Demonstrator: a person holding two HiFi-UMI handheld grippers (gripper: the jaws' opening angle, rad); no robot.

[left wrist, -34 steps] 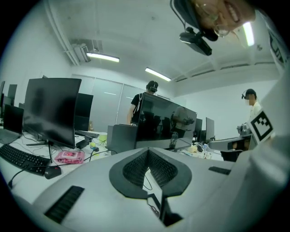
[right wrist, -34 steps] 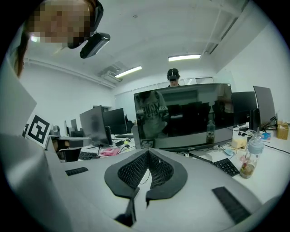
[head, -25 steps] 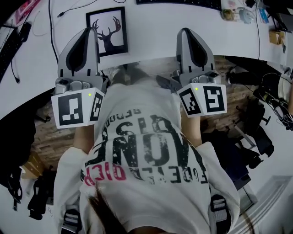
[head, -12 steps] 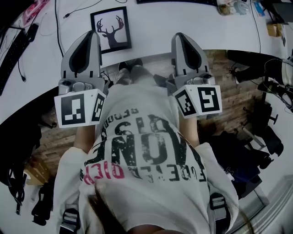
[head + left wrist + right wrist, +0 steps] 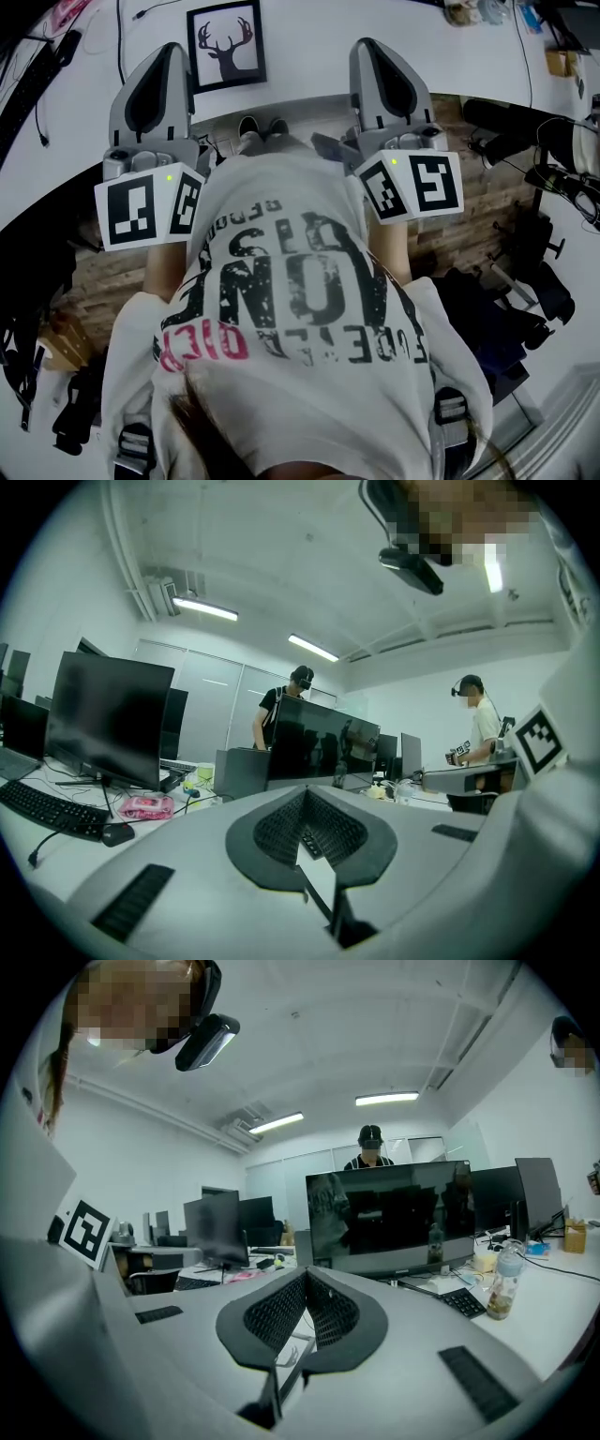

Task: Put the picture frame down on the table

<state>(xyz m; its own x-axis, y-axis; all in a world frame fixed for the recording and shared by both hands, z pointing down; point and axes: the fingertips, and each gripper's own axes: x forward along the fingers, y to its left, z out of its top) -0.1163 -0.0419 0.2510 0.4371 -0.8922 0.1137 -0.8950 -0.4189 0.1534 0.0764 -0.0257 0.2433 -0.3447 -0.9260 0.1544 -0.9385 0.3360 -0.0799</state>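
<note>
The picture frame (image 5: 225,44), black-edged with a deer silhouette, lies flat on the white table (image 5: 309,56) at the top of the head view. My left gripper (image 5: 172,49) is shut and empty, its tip just left of the frame's near edge. My right gripper (image 5: 368,45) is also shut and empty, well to the right of the frame. Both point almost level across the table. In the left gripper view the left gripper (image 5: 305,794) has its jaws closed together. The right gripper (image 5: 307,1274) looks the same in the right gripper view.
A monitor (image 5: 108,714), keyboard (image 5: 47,808), mouse (image 5: 117,833) and pink packet (image 5: 145,806) stand at the left. Another monitor (image 5: 394,1218), keyboard (image 5: 464,1302) and bottle (image 5: 503,1288) are at the right. Cables (image 5: 122,37) trail left of the frame. People stand behind the desks.
Both shut grippers have shifted a little towards the table and risen slightly together. The picture frame has stayed flat on the table.
</note>
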